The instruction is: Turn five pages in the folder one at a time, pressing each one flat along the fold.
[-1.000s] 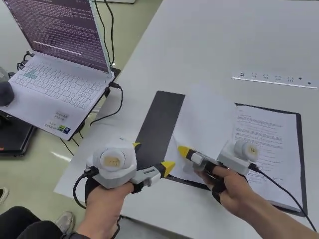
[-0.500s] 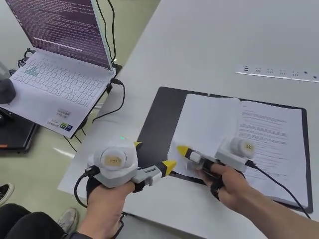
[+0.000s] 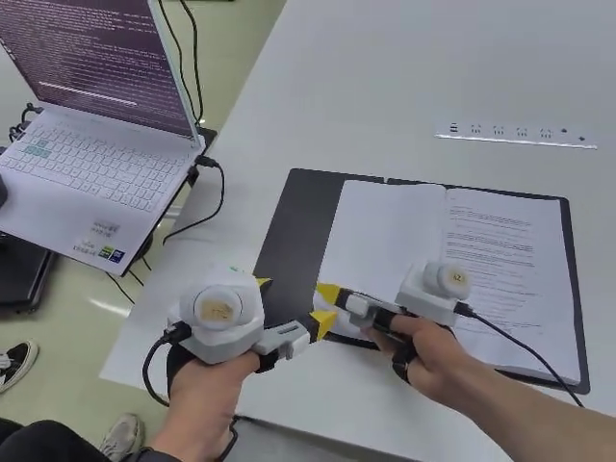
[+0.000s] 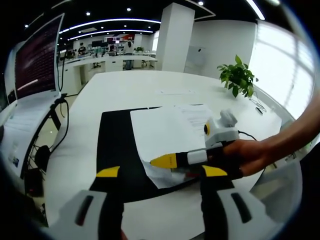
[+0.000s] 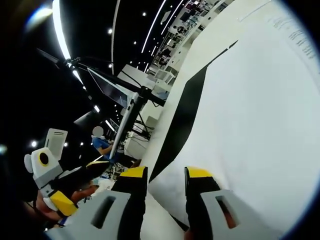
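A: Where is the folder (image 3: 286, 255)?

B: Open on the white table (image 3: 385, 77), with its black cover (image 3: 306, 204) to the left and a printed sheet (image 3: 505, 265) on the right. One blank-backed page (image 3: 385, 241) lies turned over onto the left half. It reaches from the fold (image 3: 446, 226) partway across the cover.

A: And the grippers?

B: The right gripper (image 5: 166, 175) is low at that page's near left corner, its jaws parted by a narrow gap. In its own view the paper's edge runs close by the tips. I can't tell whether the corner sits between them or just under them. The left gripper (image 3: 292, 303) hovers just beside it, over the cover's near edge, with its jaws spread wide and holding nothing.

A: So which step is this?

B: I judge it to be the end of a turn. The page is over, and the pressing is not yet done.

A: How to do it well?

B: Lay the corner down without tugging, so the sheet doesn't pull at its binding. Then set one gripper lightly on the page's outer part to pin it. Draw the other along the fold from one end to the other, using the flat of a jaw rather than the tip. Use light, even pressure, since a point dragged across thin paper may crease or tear it. Keep the jaws off the printed sheet, so the next page lifts alone.
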A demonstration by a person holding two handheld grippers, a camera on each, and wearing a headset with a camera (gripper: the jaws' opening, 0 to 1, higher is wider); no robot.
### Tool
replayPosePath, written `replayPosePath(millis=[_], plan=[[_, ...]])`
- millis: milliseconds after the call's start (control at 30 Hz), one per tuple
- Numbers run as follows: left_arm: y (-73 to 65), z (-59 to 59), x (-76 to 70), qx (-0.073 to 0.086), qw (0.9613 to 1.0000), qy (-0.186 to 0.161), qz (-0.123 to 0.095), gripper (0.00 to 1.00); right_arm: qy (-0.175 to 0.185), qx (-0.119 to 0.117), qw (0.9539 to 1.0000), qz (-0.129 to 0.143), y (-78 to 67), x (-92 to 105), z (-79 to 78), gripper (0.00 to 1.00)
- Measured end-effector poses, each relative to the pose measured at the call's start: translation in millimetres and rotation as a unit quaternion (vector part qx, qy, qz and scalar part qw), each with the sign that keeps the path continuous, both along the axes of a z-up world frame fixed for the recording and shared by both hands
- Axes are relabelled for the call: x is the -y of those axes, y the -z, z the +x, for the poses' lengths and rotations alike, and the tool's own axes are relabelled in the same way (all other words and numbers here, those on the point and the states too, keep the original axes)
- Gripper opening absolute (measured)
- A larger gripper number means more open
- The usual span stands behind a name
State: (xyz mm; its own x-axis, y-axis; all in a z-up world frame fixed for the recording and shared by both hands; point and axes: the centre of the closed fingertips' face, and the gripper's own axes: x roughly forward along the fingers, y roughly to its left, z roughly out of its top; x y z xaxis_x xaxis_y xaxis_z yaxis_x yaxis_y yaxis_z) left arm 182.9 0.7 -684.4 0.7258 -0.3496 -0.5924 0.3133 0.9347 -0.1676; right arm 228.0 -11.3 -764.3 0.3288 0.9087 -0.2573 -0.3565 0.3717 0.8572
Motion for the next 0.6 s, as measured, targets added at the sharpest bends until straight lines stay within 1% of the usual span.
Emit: replayPosePath(millis=[67,100,167,267,333,433,500,600], plan=[[3.1,-1.4,2.8,-0.002,1.0,0.005,-0.002,0.62,-0.007,-0.003,1.0,0.005,-3.5,2.0,-3.6,0.33],[5.0,-2.0,4.0,-0.004,1.0,0.008,-0.001,0.62,-0.009,0.002,0.9999,0.005,-4.5,3.3,-4.4,0.35],[7.4,-3.3,6.8,-0.005,0.9999,0.013,-0.003,0.6,-0.013,0.025,0.9996,-0.003,-7.7,8.6,-6.2,0.37],[12.9,-2.6,7.3,-0.008,0.9998,0.015,-0.005,0.56,-0.002,0.033,0.9994,0.005,-15.0,18.7,-5.6,0.38],[18.7,-1.8,6.0,-0.015,0.9997,0.021,0.002,0.52,0.0,0.04,0.9992,-0.005,-14.8,26.7,-5.2,0.37],[21.8,2.3,5.1,-0.015,0.9995,0.027,0.004,0.47,-0.001,0.049,0.9986,-0.017,-14.2,38.3,-5.5,0.37],[24.7,6.1,4.2,-0.016,0.9994,0.029,0.006,0.4,0.006,0.053,0.9984,-0.021,-15.1,47.7,-4.3,0.36],[24.8,11.7,6.8,-0.015,0.9993,0.035,-0.001,0.3,0.022,0.055,0.9979,-0.027,-16.9,60.7,-1.8,0.34]])
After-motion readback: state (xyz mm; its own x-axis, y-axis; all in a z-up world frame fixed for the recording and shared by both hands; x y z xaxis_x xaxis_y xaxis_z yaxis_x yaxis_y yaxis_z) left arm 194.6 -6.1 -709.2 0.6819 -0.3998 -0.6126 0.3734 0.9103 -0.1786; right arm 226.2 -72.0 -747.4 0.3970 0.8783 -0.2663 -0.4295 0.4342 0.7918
